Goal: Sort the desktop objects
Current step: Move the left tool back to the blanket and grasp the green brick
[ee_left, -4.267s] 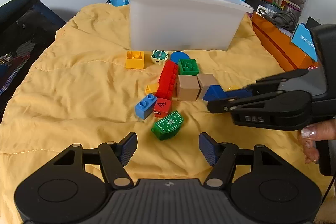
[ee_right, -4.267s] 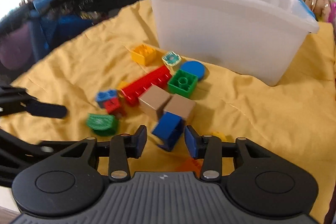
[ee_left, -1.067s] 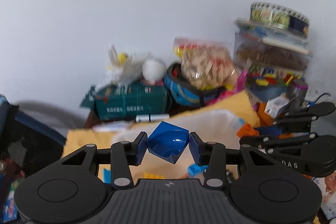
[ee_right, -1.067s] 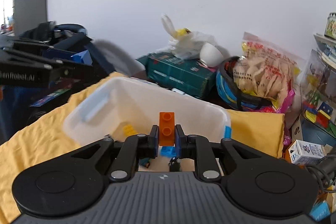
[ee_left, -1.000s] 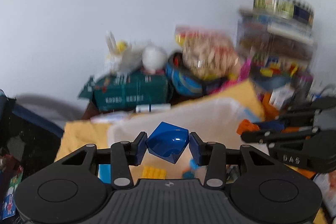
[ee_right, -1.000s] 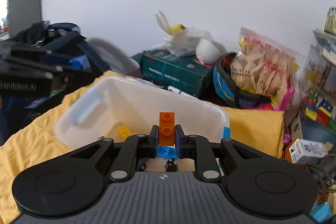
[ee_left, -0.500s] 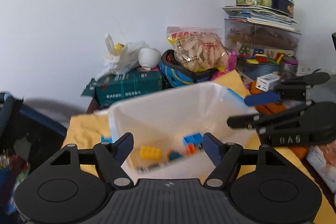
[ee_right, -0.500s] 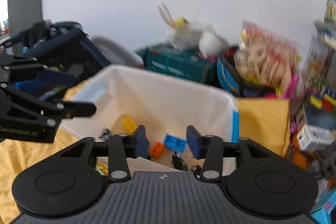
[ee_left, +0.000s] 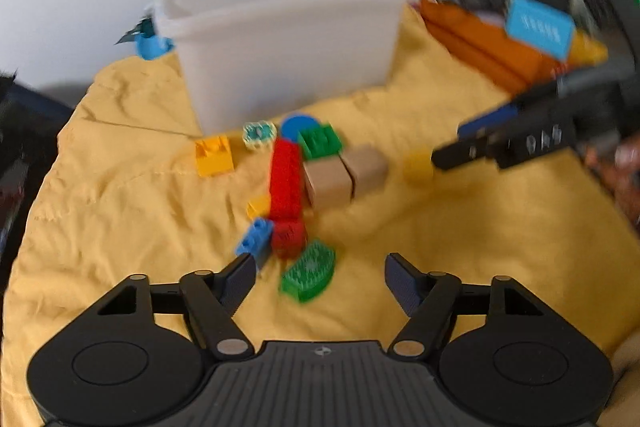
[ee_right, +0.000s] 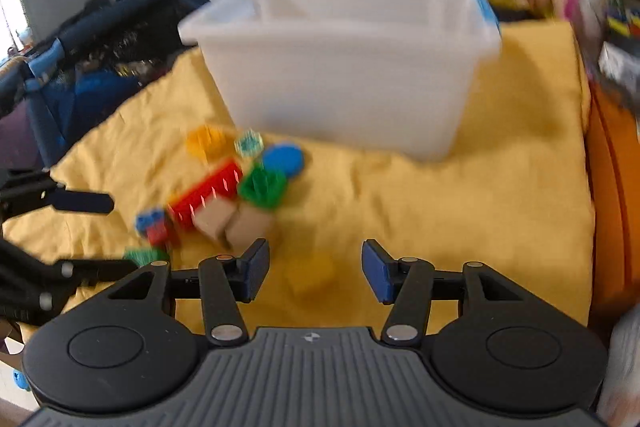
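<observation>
Surface: a rumpled yellow cloth [ee_left: 120, 211] covers the desktop, with a white wall and blurred clutter behind.
Bin: the white plastic bin [ee_left: 280, 43] stands at the far middle of the cloth; every place below is given from it.
Loose pile: just in front of the bin lie the long red brick [ee_left: 285, 183], two tan blocks [ee_left: 344, 173] touching each other, a green brick [ee_left: 320, 141], a blue disc [ee_left: 296, 125] and a yellow brick [ee_left: 214, 155].
Nearest pieces: furthest from the bin sit a green rounded block [ee_left: 310, 271], a small red brick and a small blue one.
Left gripper [ee_left: 320, 277]: fingers spread wide and empty, hanging over the green rounded block.
Right gripper [ee_right: 316, 271]: fingers partly apart, holding nothing, over a blurred yellow piece [ee_right: 310, 273].
Handling: the bricks look light, stiff and slick; I would pinch each across its flat side walls, not its studs.
</observation>
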`<state>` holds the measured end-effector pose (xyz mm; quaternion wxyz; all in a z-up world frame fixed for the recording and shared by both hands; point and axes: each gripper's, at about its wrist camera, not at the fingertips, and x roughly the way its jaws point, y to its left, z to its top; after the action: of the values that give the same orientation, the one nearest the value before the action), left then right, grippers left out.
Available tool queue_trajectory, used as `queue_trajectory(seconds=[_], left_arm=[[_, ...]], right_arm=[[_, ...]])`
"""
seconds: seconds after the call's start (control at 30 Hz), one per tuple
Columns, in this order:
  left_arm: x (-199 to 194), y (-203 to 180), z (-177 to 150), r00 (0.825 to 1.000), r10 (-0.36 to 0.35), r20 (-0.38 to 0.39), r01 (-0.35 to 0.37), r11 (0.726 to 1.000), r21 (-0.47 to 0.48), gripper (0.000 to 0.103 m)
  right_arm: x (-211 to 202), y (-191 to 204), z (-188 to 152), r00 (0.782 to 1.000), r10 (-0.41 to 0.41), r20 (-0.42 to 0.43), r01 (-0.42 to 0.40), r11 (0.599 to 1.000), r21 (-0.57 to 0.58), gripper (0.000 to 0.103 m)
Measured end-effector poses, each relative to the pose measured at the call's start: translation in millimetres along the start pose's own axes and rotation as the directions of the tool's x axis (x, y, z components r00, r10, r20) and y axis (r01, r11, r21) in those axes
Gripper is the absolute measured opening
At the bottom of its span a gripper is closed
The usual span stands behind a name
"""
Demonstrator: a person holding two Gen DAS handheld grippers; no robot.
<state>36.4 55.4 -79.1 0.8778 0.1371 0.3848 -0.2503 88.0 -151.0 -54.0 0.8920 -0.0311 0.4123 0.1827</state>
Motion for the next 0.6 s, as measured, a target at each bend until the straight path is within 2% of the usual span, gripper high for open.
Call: queue_trajectory(seconds=[0.1, 0.17, 0.27, 0.3, 0.37, 0.4, 0.43, 0.53, 0.57, 0.6], left_arm=[[5, 2, 0, 1.0, -0.002, -0.004, 0.002, 1.0, 0.027, 0.072], [9, 2, 0, 1.0, -0.01, -0.004, 0.011, 0.999, 0.04, 0.06], [21, 1, 1, 0.999, 0.001, -0.047, 0.002, 0.998, 0.07, 0.05], [26, 2, 0, 0.998, 0.007, -0.065, -0.003, 0.998, 0.066, 0.048], [24, 5, -1, 0.998, -0.016, -0.068, 0.018, 0.999, 0.03, 0.03], [23, 5, -2, 0.997, -0.021, -0.072, 0.021, 1.0, 0.011, 0.028], [22, 6, -2, 0.996, -0.039, -0.078, 0.038, 0.999, -0.011, 0.022], [17, 10, -6, 0.979, -0.182, -0.095, 0.166, 0.974, -0.153, 0.022], [16, 11, -8, 0.968, -0.232, -0.099, 0.208, 0.955, -0.211, 0.022], [14, 12, -12, 0.95, -0.298, -0.092, 0.262, 0.922, -0.285, 0.022]], right_arm=[[1, -1, -10, 1.0, 0.001, -0.02, -0.001, 1.0, 0.014, 0.055], [0, 1, -16, 1.0, -0.006, -0.03, 0.007, 1.0, 0.007, 0.055], [-2, 3, -24, 0.999, -0.01, -0.039, 0.01, 1.0, 0.001, 0.056], [-3, 4, -26, 0.999, -0.007, -0.041, 0.007, 1.0, 0.001, 0.056], [-4, 6, -29, 0.999, -0.004, -0.044, 0.004, 1.0, -0.005, 0.056], [-2, 8, -31, 0.999, -0.006, -0.044, 0.005, 1.0, -0.01, 0.057], [-3, 9, -32, 0.999, -0.007, -0.044, 0.007, 1.0, -0.015, 0.057], [-4, 11, -36, 0.999, -0.012, -0.045, 0.011, 1.0, -0.017, 0.057], [-4, 11, -37, 0.999, -0.013, -0.047, 0.012, 1.0, -0.014, 0.057], [-3, 10, -38, 0.999, -0.012, -0.052, 0.012, 1.0, -0.011, 0.057]])
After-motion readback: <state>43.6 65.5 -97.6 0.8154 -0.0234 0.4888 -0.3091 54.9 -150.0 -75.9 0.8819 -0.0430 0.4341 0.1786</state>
